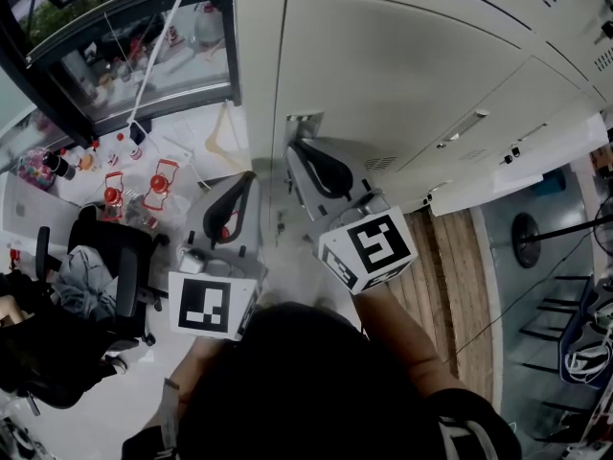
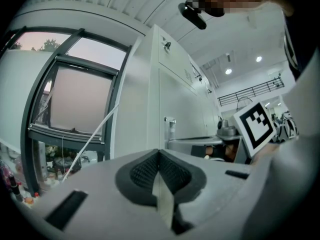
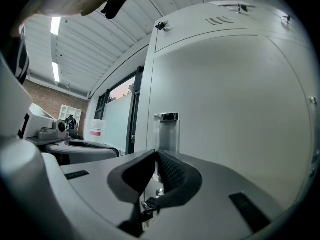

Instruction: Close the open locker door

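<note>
The locker door [image 1: 402, 75] stands straight in front of the person, a pale grey panel at the left end of the bank of lockers. Its chrome handle [image 1: 305, 123] sits at its left edge. From above the panel looks level with its neighbours, and in the right gripper view it fills the frame with no dark gap showing along the handle side. It therefore seems to be at its frame or very close to it; whether the latch has caught cannot be told.

The right hand-held gripper [image 1: 297, 149] points level at the door with its tips just at the handle. Its jaws are together, the pads meeting at the tips with nothing clamped between them, and the handle [image 3: 166, 131] rises just beyond them. The left hand-held gripper [image 1: 251, 176] is beside it on the window side, off the door. Its jaws are also together and empty.

The step in hand looks like the last of the push: the closed right jaws serve as a blunt pusher near the handle edge. The next move would probably be a short, square press at that edge until the door seats. The tips should then be drawn straight back without hooking the handle, while watching that the door does not spring out.
</note>
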The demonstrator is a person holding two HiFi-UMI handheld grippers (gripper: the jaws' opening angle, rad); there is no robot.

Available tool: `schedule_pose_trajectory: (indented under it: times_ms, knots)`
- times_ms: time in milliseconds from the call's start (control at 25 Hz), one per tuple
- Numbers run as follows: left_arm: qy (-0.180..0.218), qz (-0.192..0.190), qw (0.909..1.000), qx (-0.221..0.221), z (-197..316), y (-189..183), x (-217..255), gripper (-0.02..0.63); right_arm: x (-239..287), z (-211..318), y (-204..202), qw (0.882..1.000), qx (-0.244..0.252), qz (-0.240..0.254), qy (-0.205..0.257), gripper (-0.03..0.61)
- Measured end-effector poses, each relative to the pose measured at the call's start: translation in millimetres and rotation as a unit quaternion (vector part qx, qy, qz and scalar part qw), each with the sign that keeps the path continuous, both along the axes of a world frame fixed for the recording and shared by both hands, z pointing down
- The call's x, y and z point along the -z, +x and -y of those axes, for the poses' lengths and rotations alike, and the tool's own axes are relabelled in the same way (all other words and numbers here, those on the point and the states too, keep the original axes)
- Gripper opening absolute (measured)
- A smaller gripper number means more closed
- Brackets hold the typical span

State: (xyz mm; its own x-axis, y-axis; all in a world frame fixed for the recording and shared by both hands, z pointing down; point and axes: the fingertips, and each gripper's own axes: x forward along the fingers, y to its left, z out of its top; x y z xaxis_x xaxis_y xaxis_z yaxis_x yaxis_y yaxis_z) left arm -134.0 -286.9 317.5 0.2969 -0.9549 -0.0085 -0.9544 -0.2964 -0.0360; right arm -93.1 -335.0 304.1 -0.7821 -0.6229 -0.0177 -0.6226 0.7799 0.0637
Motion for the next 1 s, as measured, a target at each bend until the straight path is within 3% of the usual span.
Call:
schedule_pose_trajectory:
  times_ms: [600, 1000]
  knots:
    - [0.006, -0.006, 0.9997, -0.021, -25.6, -12.9, 5.0, 0.002, 0.5, -7.3, 2.3, 0.995, -0.101, -0.024, 0.006, 0.032]
    - [0.021, -0.008, 0.9978, -0.063, -44.2, -5.5, 8.6, 0.002, 12.1, -46.1, 40.8, 0.981, -0.191, -0.007, 0.038, 0.015]
